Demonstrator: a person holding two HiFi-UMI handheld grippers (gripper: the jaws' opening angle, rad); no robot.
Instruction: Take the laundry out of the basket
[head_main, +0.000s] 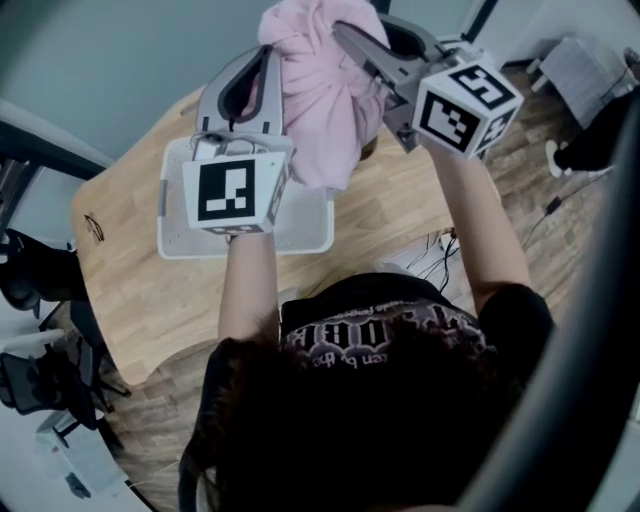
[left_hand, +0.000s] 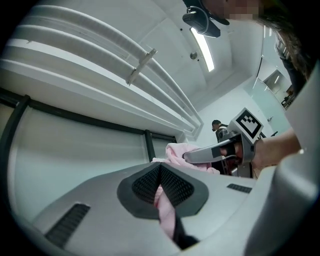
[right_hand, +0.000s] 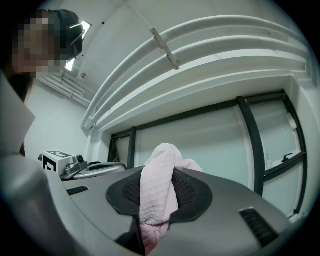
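Observation:
A pink cloth (head_main: 322, 95) hangs in the air above the wooden table, held high between both grippers. My left gripper (head_main: 262, 72) is shut on its left edge; a thin pink fold (left_hand: 165, 212) is pinched between the dark pads. My right gripper (head_main: 352, 42) is shut on the cloth's top right, where a thick quilted pink fold (right_hand: 157, 195) bulges between the pads. Both grippers point upward toward the ceiling. A white mesh basket (head_main: 182, 230) stands on the table below the left gripper, mostly hidden by its marker cube.
The light wooden table (head_main: 120, 270) has rounded corners. Cables (head_main: 440, 250) lie on the floor at its right side. Dark office chairs (head_main: 30, 275) stand at the left. A person's shoes (head_main: 575, 150) show at the far right.

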